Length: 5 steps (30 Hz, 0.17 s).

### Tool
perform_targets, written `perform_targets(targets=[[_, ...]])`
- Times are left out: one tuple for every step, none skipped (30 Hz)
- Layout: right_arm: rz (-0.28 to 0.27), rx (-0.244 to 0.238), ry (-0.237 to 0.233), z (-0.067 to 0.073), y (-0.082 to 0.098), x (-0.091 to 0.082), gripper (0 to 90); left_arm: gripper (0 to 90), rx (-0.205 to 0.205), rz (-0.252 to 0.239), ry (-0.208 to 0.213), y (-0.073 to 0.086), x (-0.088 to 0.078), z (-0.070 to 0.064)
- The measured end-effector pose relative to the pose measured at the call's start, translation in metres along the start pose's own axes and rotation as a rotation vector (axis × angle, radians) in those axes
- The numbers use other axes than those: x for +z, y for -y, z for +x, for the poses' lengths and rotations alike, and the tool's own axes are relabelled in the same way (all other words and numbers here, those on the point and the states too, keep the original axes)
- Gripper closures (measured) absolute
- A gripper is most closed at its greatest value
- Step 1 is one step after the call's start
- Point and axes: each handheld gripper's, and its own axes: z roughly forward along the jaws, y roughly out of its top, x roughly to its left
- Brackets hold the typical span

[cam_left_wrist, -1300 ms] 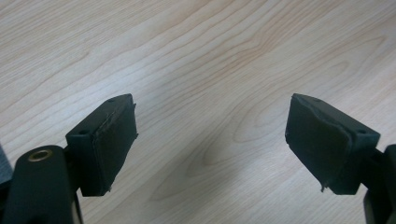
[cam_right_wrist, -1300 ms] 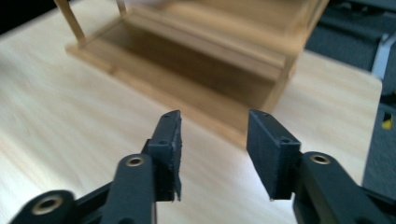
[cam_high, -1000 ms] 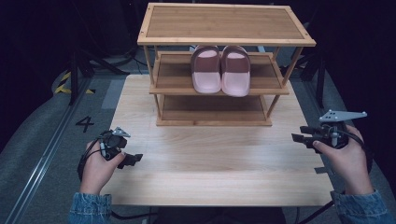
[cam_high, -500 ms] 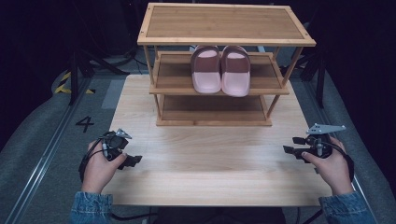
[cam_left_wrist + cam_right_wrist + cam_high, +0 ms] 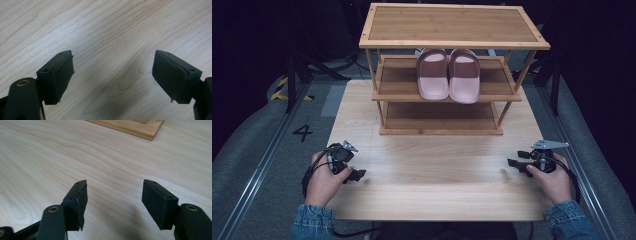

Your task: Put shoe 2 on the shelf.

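While both grippers rest low on the counter point(image 5: 432, 180), left gripper point(image 5: 357, 174) and right gripper point(image 5: 510, 162) show wide, empty jaws; the slippers point(image 5: 448, 75) sit on the rack's middle shelf point(image 5: 397, 85), so approach level and grip the sole edges.

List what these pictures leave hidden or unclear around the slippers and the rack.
- Heels of the pink slippers: high view, covered by the rack's top shelf.
- Back of the bottom shelf: high view, shadowed by the middle shelf.
- Rack: right gripper view, cut off by the top edge; only a corner of its base shows.
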Motion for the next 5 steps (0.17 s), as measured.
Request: perform_targets(targets=[[0.0,0.0,0.0,0.0,0.0,0.0,37.5,17.7,0.0,0.0,0.0,0.0,0.0,0.0],[-0.009,-0.004,0.006,-0.0008,0.0003,0.001,37.1,17.7,-0.005,-0.001,-0.002,0.0005,0.0008,-0.0007],[-0.022,-0.009,0.006,-0.0019,0.0009,0.0024,37.1,17.7,-0.007,-0.009,-0.008,0.0008,0.0021,-0.0016],[-0.012,0.003,0.002,-0.0041,0.0019,0.0038,36.1,17.8,-0.007,-0.021,-0.011,0.0006,0.004,-0.0041],[-0.012,0.003,0.002,-0.0041,0.0019,0.0038,36.1,17.8,-0.007,-0.021,-0.011,0.0006,0.004,-0.0041]])
